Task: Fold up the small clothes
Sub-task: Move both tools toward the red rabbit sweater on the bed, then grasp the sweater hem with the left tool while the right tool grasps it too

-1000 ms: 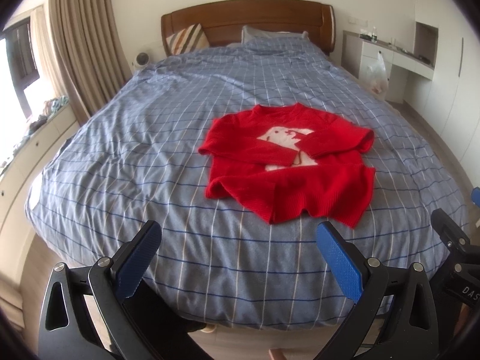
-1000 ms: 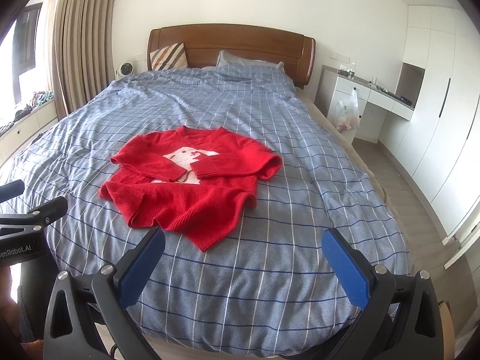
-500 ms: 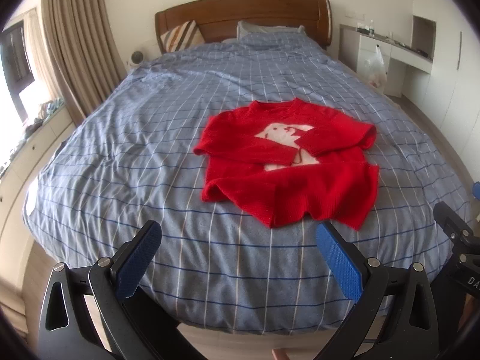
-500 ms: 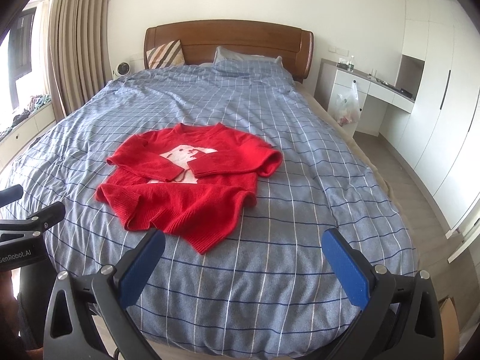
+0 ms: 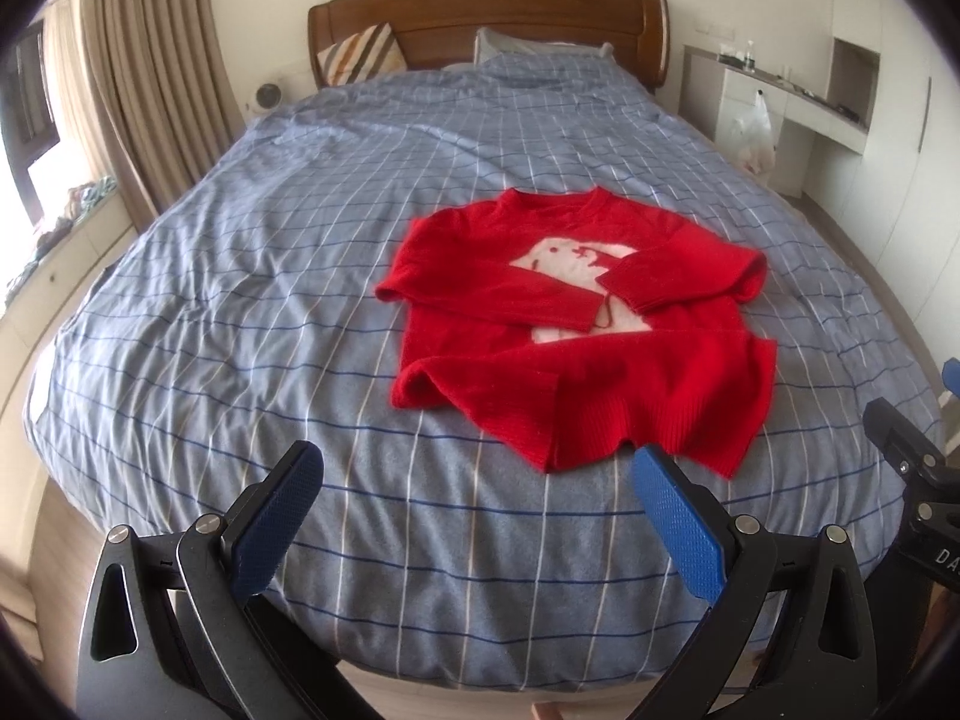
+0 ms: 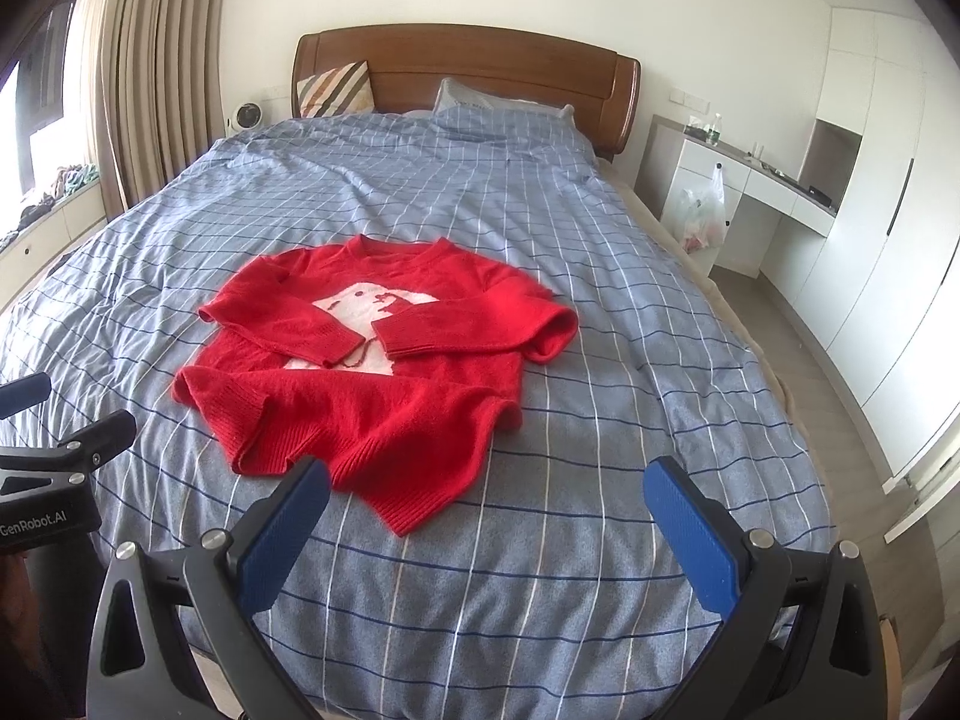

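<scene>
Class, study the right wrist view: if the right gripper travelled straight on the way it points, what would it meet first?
Probably the blue checked duvet, just right of the red sweater. The open right gripper holds nothing, and nothing stands between. Depth is unclear; the sweater's hem could come first.

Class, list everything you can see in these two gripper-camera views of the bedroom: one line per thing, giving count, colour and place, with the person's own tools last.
sweater: one, red with a white animal picture, both sleeves folded across the chest, lying on the bed.
duvet: one, blue with a check pattern, covering the bed.
headboard: one, brown wood, far end of the bed.
striped cushion: one, brown and cream, against the headboard.
pillow: one, blue check, beside the cushion.
curtains: beige, left wall.
plastic bag: one, clear, hanging at the white desk.
left gripper: one, black with blue pads, open, above the bed's near edge.
right gripper: one, same colours, open, empty.
</scene>
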Action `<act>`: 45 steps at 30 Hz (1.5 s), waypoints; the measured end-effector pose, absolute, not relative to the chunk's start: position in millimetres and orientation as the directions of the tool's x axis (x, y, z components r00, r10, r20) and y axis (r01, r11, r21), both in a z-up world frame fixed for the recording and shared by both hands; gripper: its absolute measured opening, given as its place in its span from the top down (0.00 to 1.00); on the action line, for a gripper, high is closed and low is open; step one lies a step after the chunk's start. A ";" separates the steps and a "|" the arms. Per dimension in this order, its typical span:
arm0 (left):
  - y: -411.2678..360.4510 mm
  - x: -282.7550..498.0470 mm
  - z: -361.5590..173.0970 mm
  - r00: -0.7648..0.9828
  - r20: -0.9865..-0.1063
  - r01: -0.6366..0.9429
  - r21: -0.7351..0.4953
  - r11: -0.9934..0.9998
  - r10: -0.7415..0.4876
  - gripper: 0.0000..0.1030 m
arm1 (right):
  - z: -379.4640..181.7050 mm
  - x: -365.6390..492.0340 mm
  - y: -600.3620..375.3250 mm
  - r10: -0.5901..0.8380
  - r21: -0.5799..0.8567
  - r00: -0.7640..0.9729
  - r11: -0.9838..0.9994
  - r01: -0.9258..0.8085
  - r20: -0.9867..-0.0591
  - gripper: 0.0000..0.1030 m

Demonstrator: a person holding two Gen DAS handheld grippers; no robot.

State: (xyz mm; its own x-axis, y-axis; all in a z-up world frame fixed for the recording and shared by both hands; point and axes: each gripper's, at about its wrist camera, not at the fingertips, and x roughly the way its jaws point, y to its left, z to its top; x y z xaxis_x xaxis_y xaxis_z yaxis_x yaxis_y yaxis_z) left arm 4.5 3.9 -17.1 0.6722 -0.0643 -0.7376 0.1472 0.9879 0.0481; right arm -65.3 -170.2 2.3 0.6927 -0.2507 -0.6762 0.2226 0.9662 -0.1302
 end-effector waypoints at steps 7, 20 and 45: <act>7.2 6.8 -20.6 0.663 -0.746 0.136 0.032 0.990 -0.067 0.00 | -2.4 -63.4 -168.6 -0.249 -0.136 0.685 0.967 0.215 -0.685 0.00; -1.4 2.0 -28.6 0.647 -0.761 0.148 0.050 0.988 -0.058 0.00 | -9.2 -66.0 -176.1 -0.264 -0.129 0.669 0.961 0.245 -0.695 0.00; -27.0 98.9 -133.4 0.519 -0.842 0.238 -0.024 0.971 -0.147 0.72 | -151.9 -3.6 -217.1 0.287 0.408 0.655 0.912 0.036 -0.699 0.86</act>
State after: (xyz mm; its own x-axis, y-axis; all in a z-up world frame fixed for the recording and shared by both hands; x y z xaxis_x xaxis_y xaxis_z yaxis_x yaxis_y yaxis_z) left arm 98.9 -27.0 -133.4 0.5185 -0.1475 -0.8423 0.2376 0.9711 -0.0238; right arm -3.6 -217.1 -151.9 0.6552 0.2865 -0.6990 0.0361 0.9123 0.4078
